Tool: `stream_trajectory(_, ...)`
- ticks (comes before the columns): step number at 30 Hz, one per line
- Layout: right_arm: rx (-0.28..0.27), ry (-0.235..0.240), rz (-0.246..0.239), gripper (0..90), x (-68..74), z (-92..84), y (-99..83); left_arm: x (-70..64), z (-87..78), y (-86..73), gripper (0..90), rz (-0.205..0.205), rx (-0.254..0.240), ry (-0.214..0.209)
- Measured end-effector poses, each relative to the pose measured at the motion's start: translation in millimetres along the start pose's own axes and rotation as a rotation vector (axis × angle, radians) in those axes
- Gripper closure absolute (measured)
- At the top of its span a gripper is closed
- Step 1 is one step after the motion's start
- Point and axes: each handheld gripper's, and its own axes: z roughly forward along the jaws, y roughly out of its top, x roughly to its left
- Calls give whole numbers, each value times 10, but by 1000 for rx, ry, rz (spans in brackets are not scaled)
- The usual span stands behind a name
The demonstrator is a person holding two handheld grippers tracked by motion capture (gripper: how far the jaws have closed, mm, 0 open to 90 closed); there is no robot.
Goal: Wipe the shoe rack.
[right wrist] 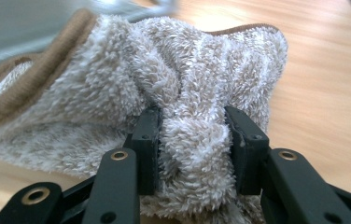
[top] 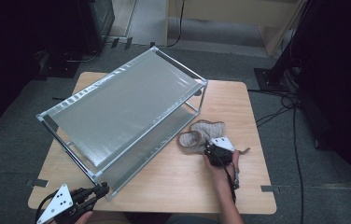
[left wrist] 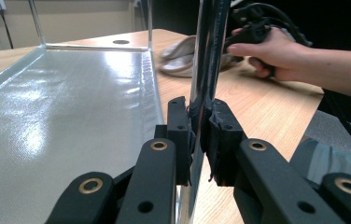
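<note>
A beige fluffy slipper (top: pixel 200 134) with a brown rim lies on the wooden table (top: pixel 253 116), just right of the rack. My right gripper (top: pixel 211 150) is shut on a bunched fold of the slipper (right wrist: pixel 192 140), its pads pressing the fleece from both sides. A two-shelf metal rack (top: pixel 127 102) with grey fabric shelves stands slanted across the table. At the table's front left, my left gripper (top: pixel 102 187) is shut on the rack's front corner post (left wrist: pixel 206 70). In the left gripper view the slipper (left wrist: pixel 178 58) and the person's right hand (left wrist: pixel 276 53) show beyond the post.
The rack's lower shelf (left wrist: pixel 61 116) stretches away to the left of the post. Bare table lies in front of and right of the slipper. Cables (top: pixel 281 100) run over the grey floor to the right, and dark equipment stands at the back left.
</note>
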Motion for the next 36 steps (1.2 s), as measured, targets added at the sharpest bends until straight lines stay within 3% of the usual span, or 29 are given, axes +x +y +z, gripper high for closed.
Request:
stream_trajectory(1,0,0,0,609,0,0,0,-9,6,2,814,0,1,2)
stream_trajectory(2,3,-27,20,610,-161,-70,-59,-26,22,6,815,6,2,4)
stream_trajectory(3,3,-27,20,610,-161,-70,-59,-26,22,6,814,6,2,4)
stream_trajectory(4,6,-52,57,609,-323,-112,-82,-34,31,8,815,8,4,2)
stream_trajectory(6,5,-57,77,603,-386,-126,-90,-53,55,10,815,9,1,-1)
stream_trajectory(7,-9,-48,82,570,-442,-139,-99,-61,66,12,815,13,1,-2)
stream_trajectory(8,-68,19,87,450,-509,-177,-111,-80,91,16,816,16,2,-7)
stream_trajectory(9,-68,19,87,450,-509,-177,-111,-80,91,16,815,16,2,-7)
stream_trajectory(10,-104,47,87,337,-513,-232,-94,-97,123,21,815,14,1,-16)
stream_trajectory(13,-139,71,87,271,-458,-328,-60,-117,162,29,815,17,1,-22)
stream_trajectory(14,-172,100,69,242,-360,-441,-32,-135,201,37,814,21,1,-30)
stream_trajectory(15,-172,100,69,242,-360,-441,-32,-135,201,37,814,21,1,-30)
stream_trajectory(18,-199,159,20,249,-174,-601,-24,-159,249,49,814,26,5,-48)
stream_trajectory(20,-197,229,-2,262,22,-714,-66,-176,295,64,811,31,11,-76)
stream_trajectory(21,-197,229,-2,262,22,-714,-66,-176,295,64,810,31,11,-76)
stream_trajectory(22,-178,276,-17,265,164,-753,-120,-183,308,67,809,35,12,-83)
stream_trajectory(23,-178,276,-17,265,164,-753,-120,-189,316,72,809,40,15,-87)
stream_trajectory(24,-163,304,-55,268,317,-776,-182,-192,325,73,783,44,15,-105)
stream_trajectory(25,-163,304,-55,268,317,-776,-182,-192,325,73,745,44,15,-105)
stream_trajectory(26,-149,343,-80,270,462,-788,-240,-195,318,69,701,67,14,-125)
stream_trajectory(27,-152,370,-89,270,528,-795,-269,-195,318,69,651,67,14,-125)
stream_trajectory(28,-164,403,-102,270,594,-803,-299,-201,286,71,602,103,11,-148)
stream_trajectory(30,-165,428,-119,268,662,-807,-324,-194,262,74,535,122,7,-156)
stream_trajectory(32,-166,490,-161,262,851,-813,-382,-160,211,85,488,118,-1,-174)
stream_trajectory(33,-166,490,-161,262,851,-813,-382,-131,185,91,488,112,-12,-175)
stream_trajectory(34,-155,508,-186,262,970,-826,-400,-65,136,99,448,84,-36,-181)
stream_trajectory(35,-155,508,-186,262,970,-826,-400,-65,136,99,436,84,-36,-181)
stream_trajectory(36,-157,527,-195,262,1066,-846,-408,-30,111,102,433,71,-43,-182)
